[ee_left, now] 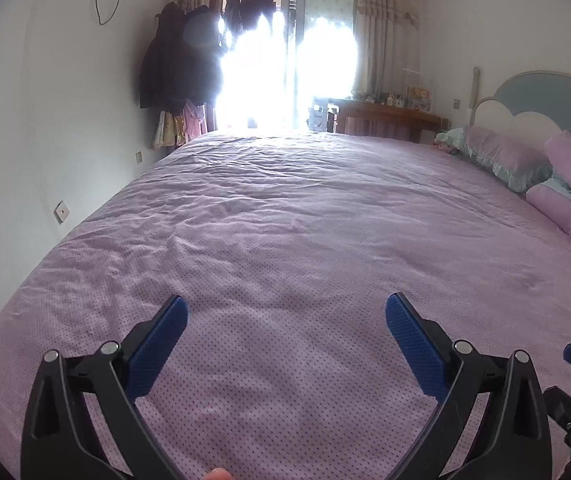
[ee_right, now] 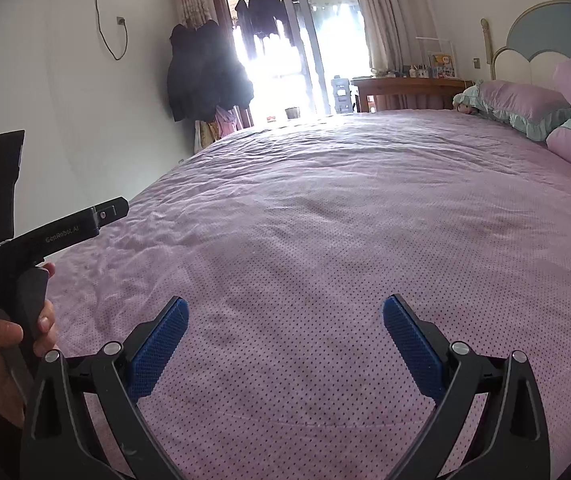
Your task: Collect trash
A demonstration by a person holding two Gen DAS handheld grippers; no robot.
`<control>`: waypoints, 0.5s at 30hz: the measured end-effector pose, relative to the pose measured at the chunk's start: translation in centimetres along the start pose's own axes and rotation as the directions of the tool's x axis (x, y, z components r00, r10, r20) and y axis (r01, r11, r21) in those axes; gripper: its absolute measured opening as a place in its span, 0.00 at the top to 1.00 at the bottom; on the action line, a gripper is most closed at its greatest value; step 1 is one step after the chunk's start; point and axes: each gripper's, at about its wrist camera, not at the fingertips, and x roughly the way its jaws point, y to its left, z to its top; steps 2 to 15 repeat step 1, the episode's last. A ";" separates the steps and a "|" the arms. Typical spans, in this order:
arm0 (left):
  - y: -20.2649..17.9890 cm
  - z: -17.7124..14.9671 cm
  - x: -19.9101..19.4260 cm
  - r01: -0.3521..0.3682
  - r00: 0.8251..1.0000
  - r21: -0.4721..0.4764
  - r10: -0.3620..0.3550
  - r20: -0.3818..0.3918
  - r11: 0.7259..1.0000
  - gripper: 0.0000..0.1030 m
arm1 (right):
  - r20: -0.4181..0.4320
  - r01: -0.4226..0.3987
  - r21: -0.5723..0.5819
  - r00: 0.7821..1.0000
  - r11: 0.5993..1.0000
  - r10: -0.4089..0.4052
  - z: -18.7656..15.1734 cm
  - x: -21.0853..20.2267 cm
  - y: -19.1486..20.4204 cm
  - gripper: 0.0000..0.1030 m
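Both grippers over the bed, jaws wide, gripping nothing.

Left gripper (ee_left: 286,308) and right gripper (ee_right: 285,307) hover above the pink dotted bedspread (ee_left: 285,216); pillows (ee_right: 525,106) beyond, dark coats (ee_right: 205,76) by the far window; no trash discernible.

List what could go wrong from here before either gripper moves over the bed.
1. No trash shows on the pink bedspread in either view, so a grab now would likely pinch only wrinkled fabric.
2. The left gripper and right gripper are both open and held close side by side; the left one's body fills the right view's left edge, so a sideways swing may knock them together.
3. Glare from the balcony door washes out the far bed edge, so small litter there may be missed.
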 end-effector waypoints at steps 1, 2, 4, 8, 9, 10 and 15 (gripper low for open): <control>0.4 0.3 0.7 -0.019 1.000 0.000 0.019 0.000 1.000 0.04 | 0.000 0.000 0.000 1.000 1.000 0.000 0.0 0.0 0.0 0.08; 0.4 0.3 0.7 -0.019 1.000 0.000 0.019 0.000 1.000 0.04 | 0.000 0.000 0.000 1.000 1.000 0.000 0.0 0.0 0.0 0.08; 0.4 0.3 0.7 -0.019 1.000 0.000 0.019 0.000 1.000 0.04 | 0.000 0.000 0.000 1.000 1.000 0.000 0.0 0.0 0.0 0.08; 0.4 0.3 0.7 -0.019 1.000 0.000 0.019 0.000 1.000 0.04 | 0.000 0.000 0.000 1.000 1.000 0.000 0.0 0.0 0.0 0.08; 0.4 0.3 0.7 -0.019 1.000 0.000 0.019 0.000 1.000 0.04 | 0.000 0.000 0.000 1.000 1.000 0.000 0.0 0.0 0.0 0.08; 0.4 0.3 0.7 -0.019 1.000 0.000 0.019 0.000 1.000 0.04 | 0.000 0.000 0.000 1.000 1.000 0.000 0.0 0.0 0.0 0.08; 0.4 0.3 0.7 -0.019 1.000 0.000 0.019 0.000 1.000 0.04 | 0.000 0.000 0.000 1.000 1.000 0.000 0.0 0.0 0.0 0.08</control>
